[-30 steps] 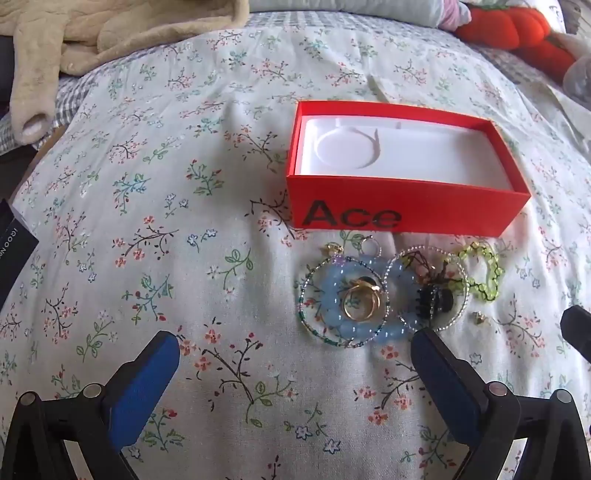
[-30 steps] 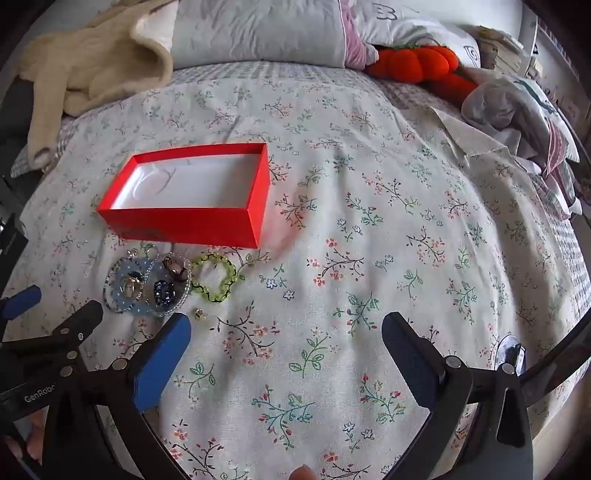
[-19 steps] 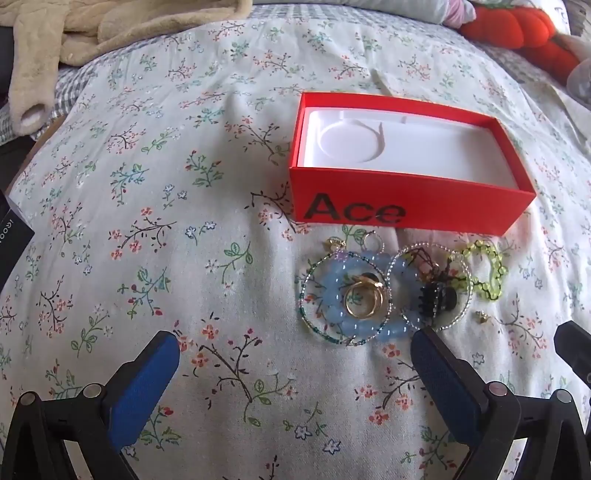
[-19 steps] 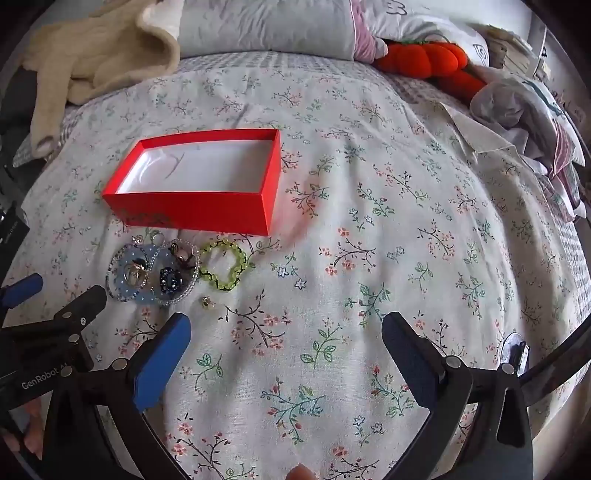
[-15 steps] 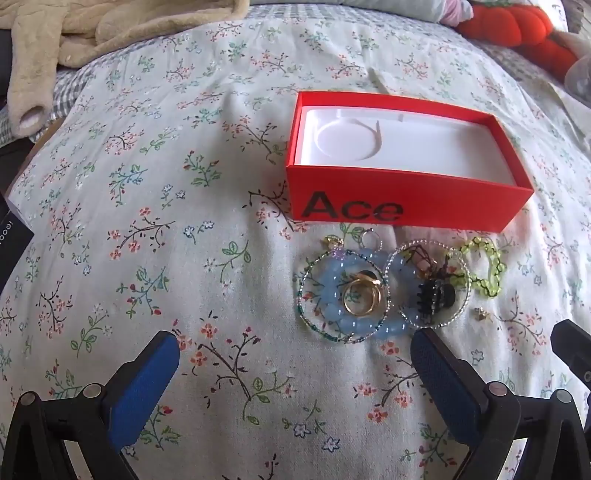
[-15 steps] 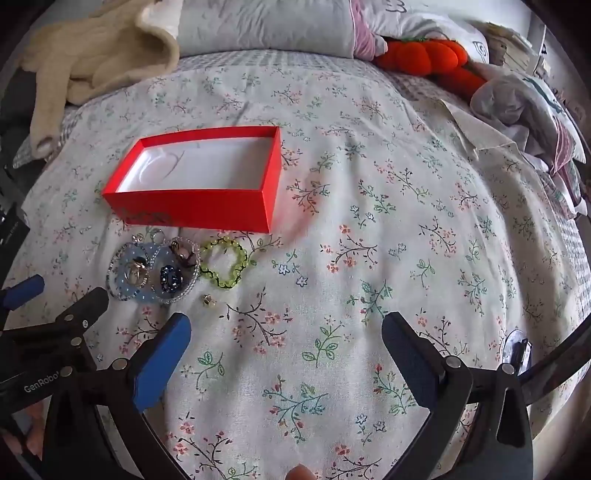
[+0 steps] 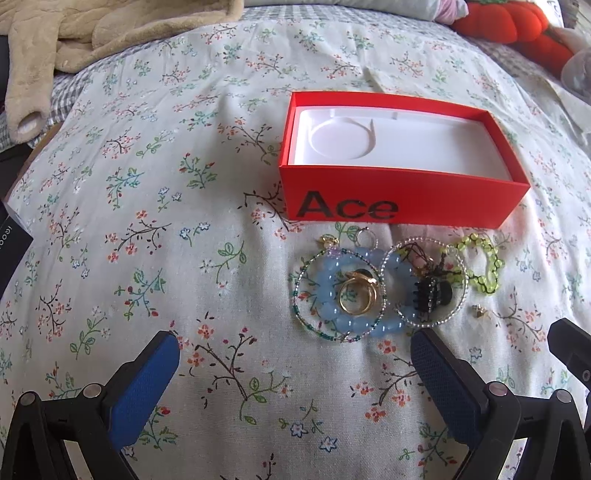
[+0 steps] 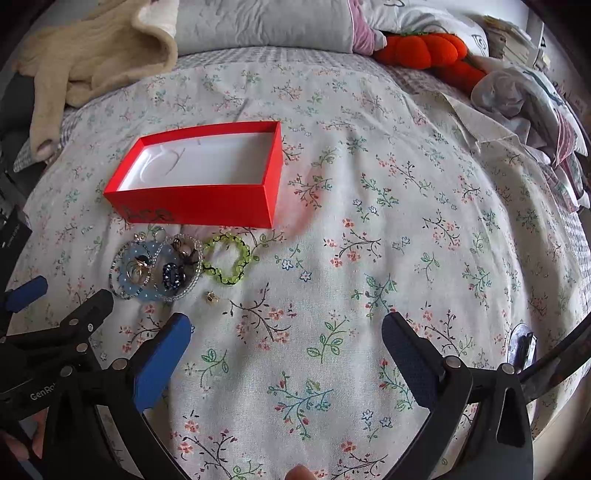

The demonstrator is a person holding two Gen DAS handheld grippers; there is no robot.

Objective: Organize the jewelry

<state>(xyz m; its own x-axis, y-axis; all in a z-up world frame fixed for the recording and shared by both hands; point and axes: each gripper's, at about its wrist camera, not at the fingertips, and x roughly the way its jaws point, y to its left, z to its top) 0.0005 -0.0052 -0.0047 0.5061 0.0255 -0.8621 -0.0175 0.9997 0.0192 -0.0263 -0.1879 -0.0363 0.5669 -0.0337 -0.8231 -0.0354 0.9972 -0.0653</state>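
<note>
An open red box [image 7: 402, 201] marked "Ace" with a white liner lies on the floral bedspread; it also shows in the right wrist view [image 8: 199, 206]. In front of it lies a jewelry pile: a blue bead bracelet [image 7: 328, 291], gold rings [image 7: 357, 297], a black hair claw [image 7: 430, 295], a clear bead hoop [image 7: 458, 314], a green bead bracelet [image 7: 484, 266] and a small gold stud [image 7: 479, 312]. The pile [image 8: 155, 269] shows in the right wrist view too. My left gripper [image 7: 295, 365] is open and empty just short of the pile. My right gripper [image 8: 286, 343] is open and empty, to the pile's right.
A beige fleece garment [image 8: 92, 51] lies at the back left. A grey pillow [image 8: 266, 22], an orange plush pumpkin [image 8: 424, 50] and crumpled clothes [image 8: 524, 96] lie at the back and right. A black object [image 7: 11, 247] sits at the left edge.
Both grippers have shifted only slightly; the views moved a little. The jewelry and box have not moved. Both grippers stay open.
</note>
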